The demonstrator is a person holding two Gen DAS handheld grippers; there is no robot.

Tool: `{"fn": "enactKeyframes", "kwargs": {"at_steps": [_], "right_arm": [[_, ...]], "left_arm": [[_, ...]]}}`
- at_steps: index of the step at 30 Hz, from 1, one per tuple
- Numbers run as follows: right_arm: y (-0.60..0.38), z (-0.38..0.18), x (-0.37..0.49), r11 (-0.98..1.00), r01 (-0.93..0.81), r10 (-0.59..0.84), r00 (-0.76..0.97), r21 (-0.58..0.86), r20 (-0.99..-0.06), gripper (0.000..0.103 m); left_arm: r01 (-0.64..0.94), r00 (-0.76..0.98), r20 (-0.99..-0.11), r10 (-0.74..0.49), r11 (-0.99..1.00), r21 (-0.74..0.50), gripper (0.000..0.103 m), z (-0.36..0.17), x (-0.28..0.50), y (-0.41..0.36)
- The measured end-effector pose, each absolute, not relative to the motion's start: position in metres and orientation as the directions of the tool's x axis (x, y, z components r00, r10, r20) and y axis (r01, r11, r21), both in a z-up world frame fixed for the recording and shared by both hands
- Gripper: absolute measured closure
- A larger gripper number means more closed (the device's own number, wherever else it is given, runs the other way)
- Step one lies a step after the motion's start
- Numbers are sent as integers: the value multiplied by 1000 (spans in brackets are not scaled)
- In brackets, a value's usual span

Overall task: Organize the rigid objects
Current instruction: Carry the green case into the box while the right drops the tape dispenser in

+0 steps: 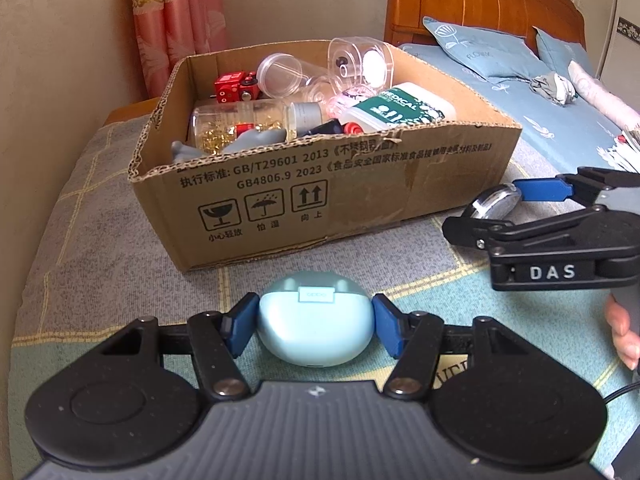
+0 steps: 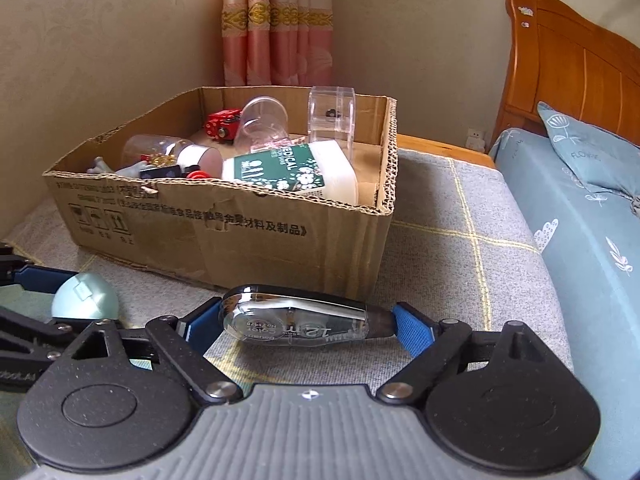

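Note:
My left gripper [image 1: 316,326] is shut on a pale blue earbuds case [image 1: 314,322], held just in front of the cardboard box [image 1: 320,200]. The case also shows in the right wrist view [image 2: 86,298] at the left. My right gripper [image 2: 306,322] is shut on a clear correction tape dispenser [image 2: 296,318], gripped end to end, in front of the box's right corner [image 2: 384,208]. In the left wrist view the right gripper [image 1: 500,204] is at the right with the dispenser [image 1: 494,204] between its fingers. The box holds a white medical bottle [image 1: 400,108], clear jars and a red toy [image 1: 234,86].
The box sits on a grey checked cloth [image 1: 92,248] over a low surface. A bed with blue sheets [image 2: 592,248], pillows and a wooden headboard [image 2: 568,60] is to the right. Wall and pink curtain [image 1: 180,20] stand behind the box.

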State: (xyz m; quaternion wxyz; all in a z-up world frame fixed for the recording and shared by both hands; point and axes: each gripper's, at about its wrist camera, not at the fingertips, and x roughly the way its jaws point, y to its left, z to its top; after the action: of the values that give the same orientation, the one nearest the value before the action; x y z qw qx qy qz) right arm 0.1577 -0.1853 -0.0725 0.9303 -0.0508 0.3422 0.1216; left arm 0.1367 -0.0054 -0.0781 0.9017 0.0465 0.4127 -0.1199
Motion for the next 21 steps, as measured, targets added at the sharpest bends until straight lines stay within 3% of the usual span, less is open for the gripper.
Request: {"fn": "enactKeyframes", "kwargs": {"at_steps": [10,21], "right_arm": [[-193,-49,133,921,-383,244,717,-76,-653,11],[-205,-7,135,891,-454,334,698,-31,-633,11]], "left_arm": [[324,592,-778,-210,946,-8,43,-70,129,-3],[382,607,-751,-261,924,-13,43,-26,122,-1]]}}
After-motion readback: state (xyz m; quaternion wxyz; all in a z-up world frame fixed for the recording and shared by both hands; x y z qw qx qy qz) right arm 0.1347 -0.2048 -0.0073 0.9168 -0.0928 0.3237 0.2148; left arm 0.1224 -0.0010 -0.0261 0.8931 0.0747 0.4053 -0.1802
